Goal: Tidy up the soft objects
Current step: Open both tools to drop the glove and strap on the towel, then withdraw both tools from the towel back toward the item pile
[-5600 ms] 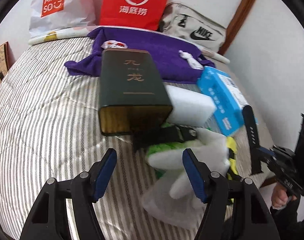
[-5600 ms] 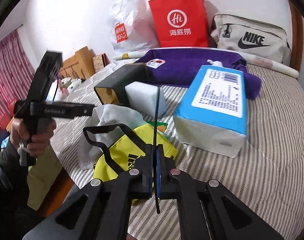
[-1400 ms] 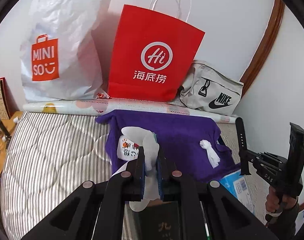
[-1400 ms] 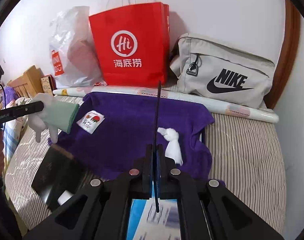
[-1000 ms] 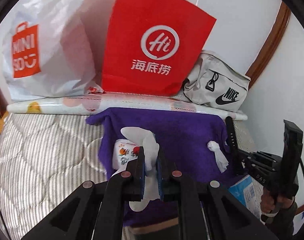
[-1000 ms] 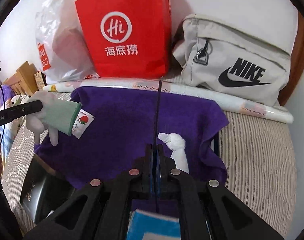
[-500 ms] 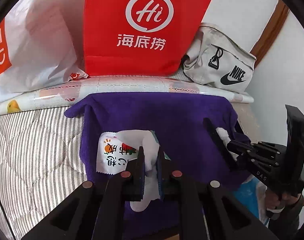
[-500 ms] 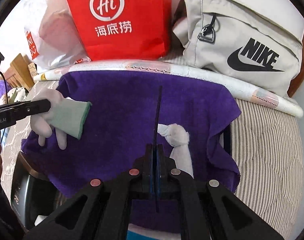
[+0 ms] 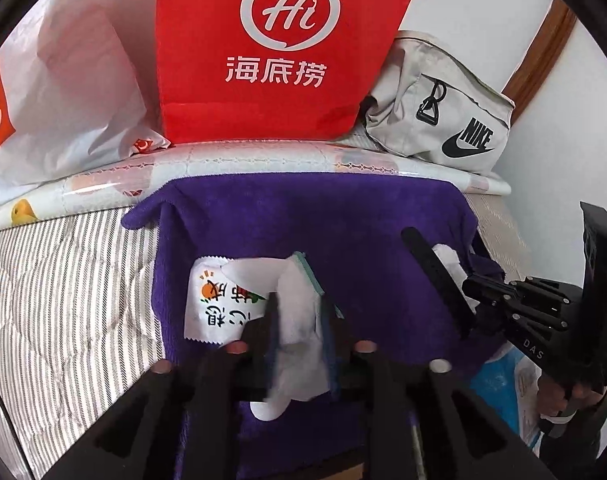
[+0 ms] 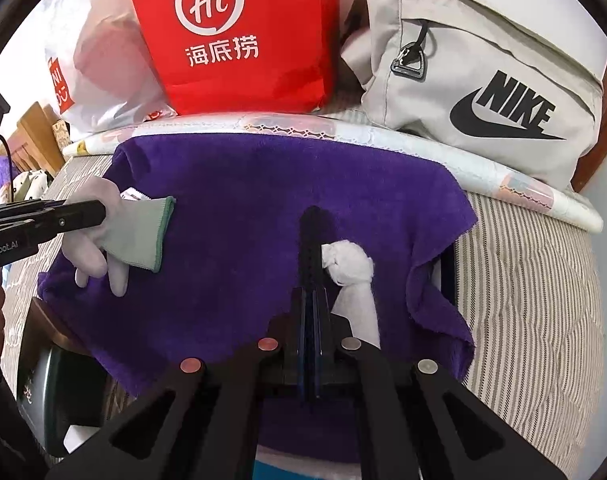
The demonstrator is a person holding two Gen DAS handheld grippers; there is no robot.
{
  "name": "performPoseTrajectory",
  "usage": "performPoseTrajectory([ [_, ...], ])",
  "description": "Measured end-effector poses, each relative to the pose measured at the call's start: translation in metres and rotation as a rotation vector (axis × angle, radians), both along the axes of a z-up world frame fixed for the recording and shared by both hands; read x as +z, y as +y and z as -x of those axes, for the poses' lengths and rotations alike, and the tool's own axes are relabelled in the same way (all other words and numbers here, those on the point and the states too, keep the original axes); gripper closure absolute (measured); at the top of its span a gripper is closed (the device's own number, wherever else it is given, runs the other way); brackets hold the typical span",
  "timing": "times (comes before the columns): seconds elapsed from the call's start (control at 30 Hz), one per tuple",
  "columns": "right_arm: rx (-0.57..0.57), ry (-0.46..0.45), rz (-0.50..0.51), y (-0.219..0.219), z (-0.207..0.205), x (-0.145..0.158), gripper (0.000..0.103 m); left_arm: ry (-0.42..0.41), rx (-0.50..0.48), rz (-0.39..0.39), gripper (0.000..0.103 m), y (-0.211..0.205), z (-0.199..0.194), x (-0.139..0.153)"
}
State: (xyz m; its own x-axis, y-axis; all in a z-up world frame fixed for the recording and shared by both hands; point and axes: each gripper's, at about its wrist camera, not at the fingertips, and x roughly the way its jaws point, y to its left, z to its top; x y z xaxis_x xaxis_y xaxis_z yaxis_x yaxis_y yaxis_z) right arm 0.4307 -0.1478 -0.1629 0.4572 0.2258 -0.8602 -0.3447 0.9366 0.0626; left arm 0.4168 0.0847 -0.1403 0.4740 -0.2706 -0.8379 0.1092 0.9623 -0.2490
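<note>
Left wrist view: we see the left gripper [image 9: 299,320] low over the purple towel [image 9: 303,216], its jaws opening with the white glove [image 9: 295,312] still between them. We cannot tell whether the pads still press it. Glove's long axis runs along the fingers of the tool, green-edged cuff [image 9: 309,276] away from the camera, fingertips toward us. It overlaps one printed sachet [image 9: 215,304] lying flat on the towel. At right, the right gripper [image 9: 461,294] holds one black strap [image 9: 435,272] slanting up-left, beside one knotted white cloth [image 9: 447,258].

Right wrist view: right gripper [image 10: 312,300] clenched on the strap [image 10: 310,240], which stands on edge and points straight away toward the bags. Knotted cloth [image 10: 349,266] just right of it, on the towel [image 10: 283,184]. At left, the glove [image 10: 123,228] hangs from the left gripper [image 10: 101,212]; cuff points right, fingers droop down-left, on or just over the towel.

Count behind the towel: one red paper bag [image 10: 231,36], one white plastic bag [image 10: 95,60], one grey Nike bag [image 10: 483,72], one patterned roll [image 10: 423,140]. One dark box [image 10: 55,384] at lower left, on the striped bedding [image 10: 531,280].
</note>
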Motion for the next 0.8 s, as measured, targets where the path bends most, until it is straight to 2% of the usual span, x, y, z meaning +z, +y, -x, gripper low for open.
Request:
performPoseTrajectory([
  [0.03,-0.002,0.001,-0.007,-0.002,0.002,0.001,0.099,-0.002,0.007,-0.001,0.064,0.0,0.001,0.001],
  [0.07,-0.003,0.003,-0.014,-0.003,0.003,0.002,0.098,-0.009,0.01,-0.006,0.058,-0.001,0.002,0.003],
  [0.1,-0.005,0.005,-0.019,-0.005,0.004,0.004,0.094,-0.027,0.01,-0.021,0.049,-0.003,0.004,0.006],
  [0.13,-0.006,0.007,-0.022,-0.006,0.005,0.004,0.091,-0.04,0.012,-0.036,0.044,-0.005,0.006,0.009],
  [0.2,-0.008,0.008,-0.033,-0.009,0.009,0.007,0.072,-0.069,0.011,-0.073,0.043,-0.01,0.01,0.016],
  [0.27,-0.008,-0.001,-0.038,-0.009,0.014,0.01,0.064,-0.081,0.004,-0.087,0.042,-0.013,0.013,0.022],
  [0.33,-0.005,-0.012,-0.041,-0.01,0.018,0.014,0.062,-0.084,0.002,-0.084,0.041,-0.015,0.015,0.027],
  [0.5,0.001,-0.069,-0.033,-0.015,0.032,0.028,0.042,-0.091,0.024,-0.078,0.041,-0.012,0.025,0.042],
  [0.7,-0.012,-0.098,-0.031,-0.027,0.052,0.045,0.027,-0.093,0.052,-0.019,0.041,-0.008,0.045,0.066],
  [0.8,-0.016,-0.126,-0.006,-0.029,0.064,0.053,0.023,-0.117,0.042,-0.023,0.041,-0.008,0.064,0.075],
])
